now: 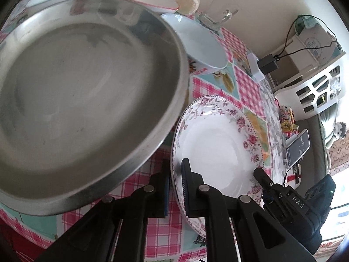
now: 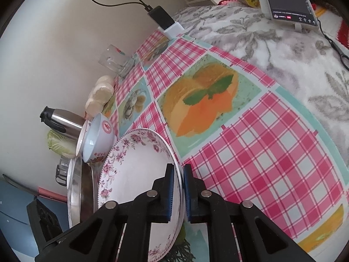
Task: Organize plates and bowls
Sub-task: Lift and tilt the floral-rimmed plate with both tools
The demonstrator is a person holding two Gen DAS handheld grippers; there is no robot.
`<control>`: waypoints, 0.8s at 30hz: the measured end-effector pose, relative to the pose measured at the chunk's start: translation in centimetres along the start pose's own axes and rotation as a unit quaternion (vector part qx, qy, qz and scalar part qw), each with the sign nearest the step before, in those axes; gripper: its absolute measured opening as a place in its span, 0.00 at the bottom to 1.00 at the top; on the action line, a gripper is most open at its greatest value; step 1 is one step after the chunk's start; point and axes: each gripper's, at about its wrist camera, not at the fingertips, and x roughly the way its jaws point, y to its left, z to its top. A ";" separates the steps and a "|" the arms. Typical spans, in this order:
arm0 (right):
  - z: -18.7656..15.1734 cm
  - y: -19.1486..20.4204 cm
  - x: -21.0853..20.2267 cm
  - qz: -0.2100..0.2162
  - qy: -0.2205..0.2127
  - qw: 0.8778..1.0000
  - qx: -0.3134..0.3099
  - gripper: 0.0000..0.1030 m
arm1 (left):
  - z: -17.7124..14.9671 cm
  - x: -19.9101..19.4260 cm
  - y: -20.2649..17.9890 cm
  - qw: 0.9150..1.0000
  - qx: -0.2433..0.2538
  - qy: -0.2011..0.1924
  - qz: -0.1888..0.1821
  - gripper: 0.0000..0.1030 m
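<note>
Both grippers pinch the floral plate (image 2: 139, 174) by its rim: the left gripper (image 1: 175, 187) at one edge, the right gripper (image 2: 179, 187) at the other, holding it tilted above the checked counter (image 2: 261, 163), beside a steel pan (image 1: 87, 100) and a bowl (image 1: 202, 45).

Floral-rimmed plate (image 2: 139, 174) tilted on edge beside steel pan (image 1: 87, 100).

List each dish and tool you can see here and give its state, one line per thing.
Floral plate: gripped at its rim by both tools.
Steel pan: empty, beside the floral plate.
Blue-white bowl: empty.
Left tool: shut on floral plate.
Right tool: shut on floral plate.
</note>
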 end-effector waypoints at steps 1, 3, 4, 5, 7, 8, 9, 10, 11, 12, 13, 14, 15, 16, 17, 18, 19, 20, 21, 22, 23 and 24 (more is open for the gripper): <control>0.0 0.0 -0.1 -0.001 0.000 1.000 -0.002 0.09 | 0.0 -0.1 -0.1 1.000 0.005 -0.002 0.000 0.10; 0.0 0.0 -0.3 -0.003 0.002 1.000 -0.007 0.09 | 0.0 -0.5 -0.6 1.000 0.017 -0.009 -0.001 0.10; 0.0 -0.1 -0.4 -0.002 0.001 1.000 -0.007 0.09 | 0.0 -0.7 -0.9 1.000 0.024 -0.012 -0.001 0.10; -0.1 -0.1 -0.5 -0.002 0.000 1.000 -0.008 0.09 | 0.0 -0.8 -1.1 0.999 0.030 -0.014 -0.001 0.10; 0.0 -0.2 -0.7 -0.004 -0.002 1.000 -0.008 0.09 | 0.0 -1.0 -1.6 0.999 0.039 -0.016 -0.002 0.10; 0.0 -0.2 -0.7 -0.008 -0.001 1.000 -0.009 0.10 | 0.0 -1.1 -1.7 0.999 0.043 -0.016 -0.001 0.10; -0.1 -0.3 -0.8 -0.010 -0.001 1.000 -0.009 0.10 | 0.0 -1.1 -1.8 0.999 0.047 -0.017 0.001 0.10; -0.1 -0.3 -0.8 -0.010 0.000 1.000 -0.009 0.10 | 0.0 -1.1 -1.9 0.999 0.048 -0.018 0.001 0.10; -0.1 -0.4 -0.8 -0.009 0.000 1.000 -0.008 0.10 | 0.0 -1.2 -1.9 0.999 0.048 -0.017 0.000 0.10; -0.1 -0.5 -0.9 -0.009 0.000 1.000 -0.007 0.10 | 0.1 -1.2 -1.9 0.999 0.048 -0.017 -0.003 0.11; -0.1 -0.6 -1.1 -0.008 -0.001 1.000 -0.007 0.10 | 0.1 -1.3 -1.9 0.999 0.049 -0.017 -0.003 0.11; -0.1 -0.6 -1.2 -0.008 -0.003 1.000 -0.008 0.10 | 0.1 -1.4 -1.9 0.999 0.050 -0.018 -0.005 0.11; -0.1 -0.5 -1.4 -0.007 -0.006 1.000 -0.009 0.10 | 0.1 -1.5 -2.0 0.998 0.053 -0.020 -0.005 0.11; -0.1 -0.4 -1.5 -0.006 -0.009 1.000 -0.011 0.10 | 0.1 -1.6 -2.1 0.998 0.055 -0.021 -0.007 0.11; 0.0 -0.3 -1.7 -0.005 -0.012 1.000 -0.013 0.10 | 0.1 -1.7 -2.2 0.998 0.057 -0.023 -0.007 0.11; 0.0 -0.2 -2.0 -0.004 -0.015 1.000 -0.015 0.10 | 0.2 -2.0 -2.3 0.998 0.062 -0.026 -0.009 0.11; 0.1 0.0 -2.1 -0.003 -0.018 1.000 -0.017 0.10 | 0.2 -2.2 -2.5 0.997 0.066 -0.030 -0.009 0.11; 0.1 0.2 -2.3 -0.003 -0.022 1.000 -0.020 0.10 | 0.3 -2.4 -2.6 0.997 0.070 -0.034 -0.009 0.11; 0.2 0.4 -2.5 -0.002 -0.025 0.999 -0.022 0.10 | 0.3 -2.6 -2.8 0.997 0.073 -0.037 -0.010 0.11; 0.2 0.6 -2.7 -0.002 -0.028 0.999 -0.025 0.10 | 0.3 -2.8 -2.8 0.996 0.076 -0.039 -0.011 0.11; 0.2 0.8 -2.9 -0.002 -0.031 0.999 -0.027 0.10 | 0.4 -3.1 -2.9 0.996 0.077 -0.042 -0.013 0.11; 0.2 1.0 -3.0 -0.002 -0.034 0.999 -0.030 0.10 | 0.5 -3.4 -3.0 0.996 0.080 -0.046 -0.016 0.11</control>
